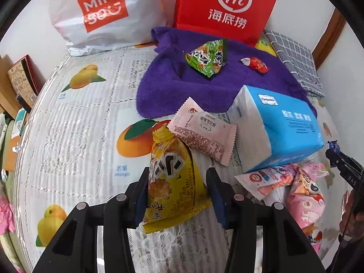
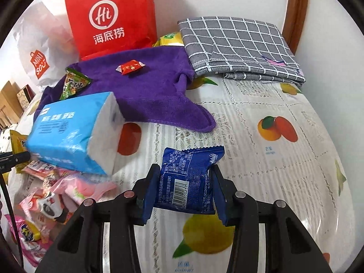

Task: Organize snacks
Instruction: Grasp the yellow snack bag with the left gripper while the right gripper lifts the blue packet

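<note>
In the left wrist view my left gripper [image 1: 177, 173] is shut on a yellow snack packet [image 1: 173, 182], whose top leans against a pale pink packet [image 1: 202, 132] on the fruit-print tablecloth [image 1: 79, 125]. The right wrist view shows my right gripper [image 2: 184, 168] shut on a dark blue snack packet [image 2: 188, 182], held above the cloth. A purple towel [image 1: 204, 86] lies further back with a green snack [image 1: 207, 56] and a red candy [image 1: 256, 64] on it. Both also show on the purple towel [image 2: 147, 91]: the green snack [image 2: 74, 84] and the red candy [image 2: 130, 67].
A blue tissue pack [image 1: 284, 125] rests on a heap of pink snack packets [image 1: 295, 188]. A red paper bag [image 1: 227, 6] and a white shopping bag [image 1: 102, 11] stand against the wall. A folded grey checked cloth [image 2: 238, 43] lies at the back right.
</note>
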{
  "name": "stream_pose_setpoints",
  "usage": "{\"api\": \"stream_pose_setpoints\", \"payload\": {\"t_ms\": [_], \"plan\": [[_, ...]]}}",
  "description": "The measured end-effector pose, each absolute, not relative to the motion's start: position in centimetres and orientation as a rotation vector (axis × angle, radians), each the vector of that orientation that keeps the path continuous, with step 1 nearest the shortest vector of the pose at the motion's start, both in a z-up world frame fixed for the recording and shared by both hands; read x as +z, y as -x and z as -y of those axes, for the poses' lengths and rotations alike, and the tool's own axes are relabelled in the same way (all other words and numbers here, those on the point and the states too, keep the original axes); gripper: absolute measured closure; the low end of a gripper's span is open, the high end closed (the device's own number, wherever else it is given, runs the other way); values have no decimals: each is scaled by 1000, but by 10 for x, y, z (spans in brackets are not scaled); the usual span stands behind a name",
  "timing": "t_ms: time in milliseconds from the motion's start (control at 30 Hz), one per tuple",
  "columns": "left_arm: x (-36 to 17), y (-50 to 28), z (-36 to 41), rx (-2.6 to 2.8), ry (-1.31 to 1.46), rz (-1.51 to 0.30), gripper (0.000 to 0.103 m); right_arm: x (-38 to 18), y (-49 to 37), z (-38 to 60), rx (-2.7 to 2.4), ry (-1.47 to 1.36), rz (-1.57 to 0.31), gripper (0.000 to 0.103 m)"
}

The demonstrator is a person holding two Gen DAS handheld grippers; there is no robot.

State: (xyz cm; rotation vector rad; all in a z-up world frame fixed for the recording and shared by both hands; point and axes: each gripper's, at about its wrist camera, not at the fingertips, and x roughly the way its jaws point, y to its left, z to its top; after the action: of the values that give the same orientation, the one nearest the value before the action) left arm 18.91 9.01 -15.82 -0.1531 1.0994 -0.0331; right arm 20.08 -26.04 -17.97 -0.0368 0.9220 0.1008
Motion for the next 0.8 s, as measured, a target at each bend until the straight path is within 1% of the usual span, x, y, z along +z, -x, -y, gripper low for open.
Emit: {"api": "stream_pose_setpoints", "payload": {"t_ms": [433,800], "plan": [[-113,-143,-82,-76,160,-1009,57,-131,-153,231,156,46,-824,59],[-80,-128,-55,-133,149,-963,57,-98,-129,216,213,31,-773,59]]}}
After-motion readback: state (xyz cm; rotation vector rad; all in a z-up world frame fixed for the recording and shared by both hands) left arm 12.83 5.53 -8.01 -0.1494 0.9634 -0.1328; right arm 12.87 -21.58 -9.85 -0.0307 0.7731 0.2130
